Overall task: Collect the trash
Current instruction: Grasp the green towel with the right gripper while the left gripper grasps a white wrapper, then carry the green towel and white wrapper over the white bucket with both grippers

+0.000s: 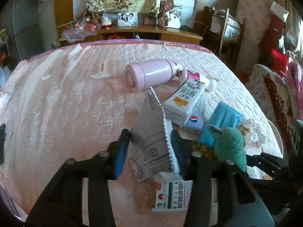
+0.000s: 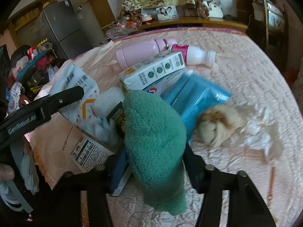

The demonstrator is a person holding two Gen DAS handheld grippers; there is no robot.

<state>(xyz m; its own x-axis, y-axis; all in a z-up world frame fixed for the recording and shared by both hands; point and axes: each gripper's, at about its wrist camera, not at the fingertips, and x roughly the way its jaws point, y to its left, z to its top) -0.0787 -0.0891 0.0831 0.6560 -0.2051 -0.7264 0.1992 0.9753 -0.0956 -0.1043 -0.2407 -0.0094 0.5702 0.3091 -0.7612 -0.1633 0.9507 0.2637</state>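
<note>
My left gripper [image 1: 150, 143] holds a silver-grey foil wrapper [image 1: 151, 132] with a serrated edge between its fingers, above the pink bedspread [image 1: 66, 113]. My right gripper [image 2: 155, 162] is shut on a green fuzzy sock [image 2: 153, 130], which also shows in the left wrist view [image 1: 232, 145]. Trash lies in a pile: a white milk carton [image 2: 153, 71], a blue packet [image 2: 193, 96], a Watermelon Frost box [image 2: 89, 156], a white snack bag [image 2: 75, 81], a crumpled tissue [image 2: 236, 128], and a white bottle [image 2: 193, 54].
A pink thermos [image 1: 149, 74] lies on the bed behind the pile. A wooden headboard shelf [image 1: 151, 30] with photo frames stands beyond the bed. A grey fridge [image 2: 60, 28] stands at the left. A patterned pillow [image 1: 274, 98] lies at the right edge.
</note>
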